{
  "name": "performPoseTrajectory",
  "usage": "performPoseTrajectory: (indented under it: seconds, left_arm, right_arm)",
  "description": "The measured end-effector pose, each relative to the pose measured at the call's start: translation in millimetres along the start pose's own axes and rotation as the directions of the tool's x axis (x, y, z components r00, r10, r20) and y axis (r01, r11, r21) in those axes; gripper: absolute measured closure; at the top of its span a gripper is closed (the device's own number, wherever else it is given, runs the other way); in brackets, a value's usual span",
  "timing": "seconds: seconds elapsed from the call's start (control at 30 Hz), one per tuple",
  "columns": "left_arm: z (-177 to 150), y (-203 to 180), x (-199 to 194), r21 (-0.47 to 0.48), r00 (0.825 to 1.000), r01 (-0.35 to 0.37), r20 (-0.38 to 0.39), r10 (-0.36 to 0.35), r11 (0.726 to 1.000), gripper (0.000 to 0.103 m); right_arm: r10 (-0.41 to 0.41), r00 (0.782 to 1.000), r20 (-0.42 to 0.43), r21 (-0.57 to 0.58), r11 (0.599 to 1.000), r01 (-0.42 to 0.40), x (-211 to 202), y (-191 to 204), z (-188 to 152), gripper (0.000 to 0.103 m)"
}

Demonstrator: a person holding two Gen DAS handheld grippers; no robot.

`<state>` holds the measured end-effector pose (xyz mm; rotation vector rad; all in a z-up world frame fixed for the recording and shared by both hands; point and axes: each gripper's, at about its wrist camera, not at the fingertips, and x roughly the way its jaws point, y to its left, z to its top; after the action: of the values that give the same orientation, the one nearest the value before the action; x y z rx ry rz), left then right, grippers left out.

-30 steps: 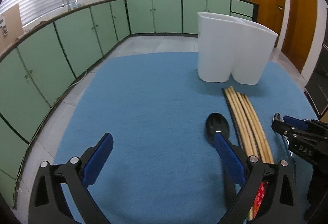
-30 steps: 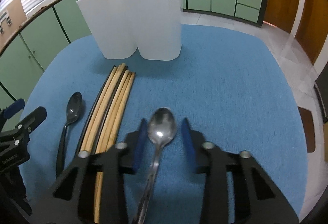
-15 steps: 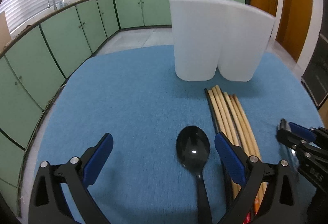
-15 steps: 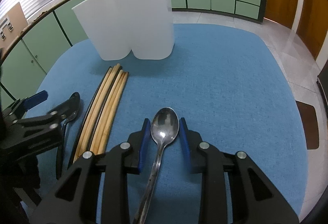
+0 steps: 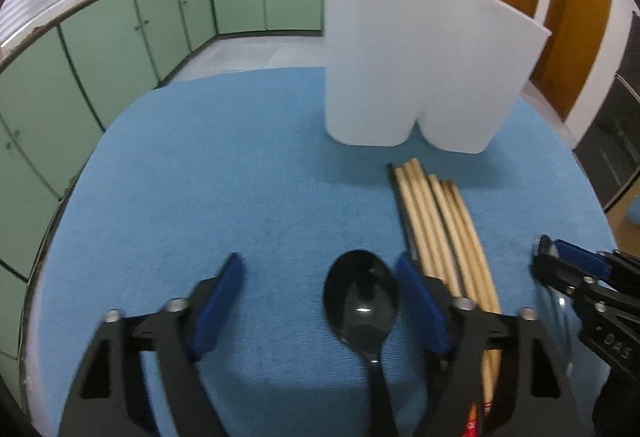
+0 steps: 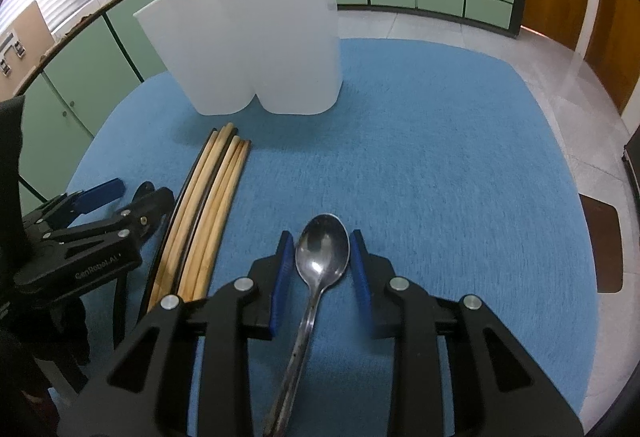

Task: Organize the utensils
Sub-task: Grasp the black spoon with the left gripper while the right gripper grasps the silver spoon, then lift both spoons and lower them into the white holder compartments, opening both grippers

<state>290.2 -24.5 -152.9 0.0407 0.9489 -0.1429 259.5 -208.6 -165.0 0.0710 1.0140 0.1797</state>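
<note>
A black spoon (image 5: 360,301) lies on the blue mat between the fingers of my left gripper (image 5: 320,289), closer to the right finger; the jaws stand apart and do not touch it. A metal spoon (image 6: 322,251) lies between the fingers of my right gripper (image 6: 320,257); the jaws are narrow around its bowl, with small gaps each side. A bundle of wooden chopsticks (image 5: 440,229) lies between the two spoons and also shows in the right wrist view (image 6: 212,205). A white two-compartment holder (image 5: 412,69) stands upright at the far side of the mat (image 6: 256,37).
The blue mat (image 6: 440,157) covers a round table; its edge curves close on the left (image 5: 72,197). Green kitchen cabinets (image 5: 120,29) and a tiled floor lie beyond. The left gripper body (image 6: 88,245) sits just left of the chopsticks.
My left gripper has moved forward and its jaws have narrowed around the black spoon. My right gripper has stayed over the metal spoon, edging slightly towards the holder.
</note>
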Motion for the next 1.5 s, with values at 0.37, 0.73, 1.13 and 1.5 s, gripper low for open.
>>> performPoseTrajectory:
  seconds: [0.37,0.73,1.13,1.5]
  left_arm:
    - [1.8,5.1,-28.5,0.0,0.981,0.157,0.117,-0.156,0.988,0.071]
    - [-4.3,5.2,-102.2,0.077,0.854,0.14,0.496,-0.16,0.987,0.071]
    - [47.3,1.3,-155.0,0.094,0.735,0.159,0.653,-0.182,0.983,0.071]
    - [133.8,-7.2,-160.1,0.097,0.665,0.149,0.727,-0.172,0.984,0.071]
  right_arm:
    - [0.04,0.994,0.099,0.016,0.999,-0.042,-21.4,-8.4,5.6,0.077]
    - [0.113,0.93,0.35,-0.028,0.994,-0.11,-80.0,-14.4,11.6,0.077]
    - [0.156,0.84,0.52,-0.067,0.988,-0.142,-137.9,-17.6,75.1,0.079]
    - [0.2,0.82,0.536,-0.089,0.98,-0.181,-149.4,-27.9,158.6,0.101]
